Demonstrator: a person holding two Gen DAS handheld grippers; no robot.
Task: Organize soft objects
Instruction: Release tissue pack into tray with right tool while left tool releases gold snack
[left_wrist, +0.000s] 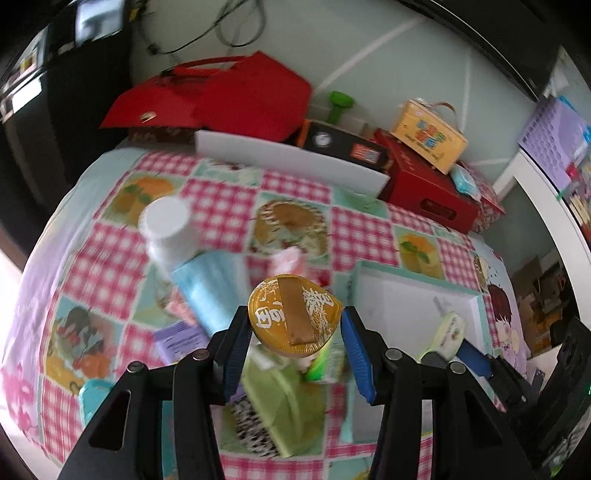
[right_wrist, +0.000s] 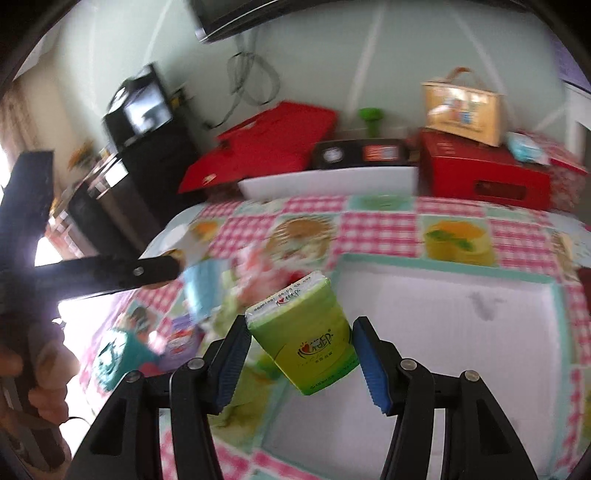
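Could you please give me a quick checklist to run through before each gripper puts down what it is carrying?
1. Left gripper holds the gold-lidded cup between its pads: ok.
2. Right gripper holds the green tissue pack: ok, though the pack sits tilted.
3. Both items lifted clear of the checked tablecloth: ok.
4. White tray has bare floor to receive an item: ok.
5. The grippers are apart from each other: ok.
6. Whether the cup counts as a soft object: cannot tell.
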